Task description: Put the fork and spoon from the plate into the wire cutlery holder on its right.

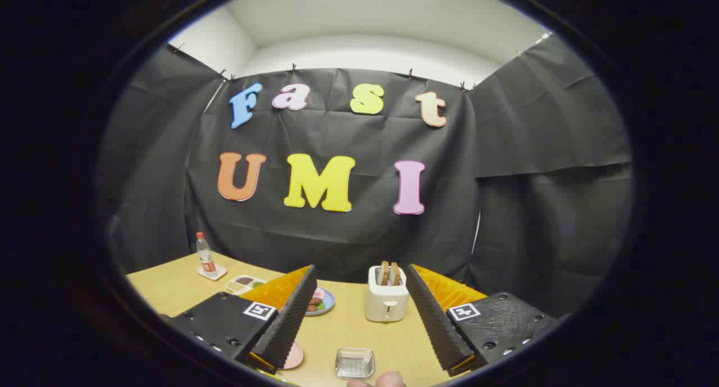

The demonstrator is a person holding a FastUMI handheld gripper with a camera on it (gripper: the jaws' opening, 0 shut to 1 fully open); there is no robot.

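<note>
While gaping, tool (359,314) above half-hidden (pink) plate (294,355)

Wire cutlery holder (355,363): silvery mesh, rectangular with rounded corners, standing upright on the counter (348,331) with its open top facing up. It sits between the spread fingers of the hand-held gripper (359,342), touching neither. Plate (294,355): pink, round, flat on the counter just left of the holder, mostly hidden behind the left finger.
</note>
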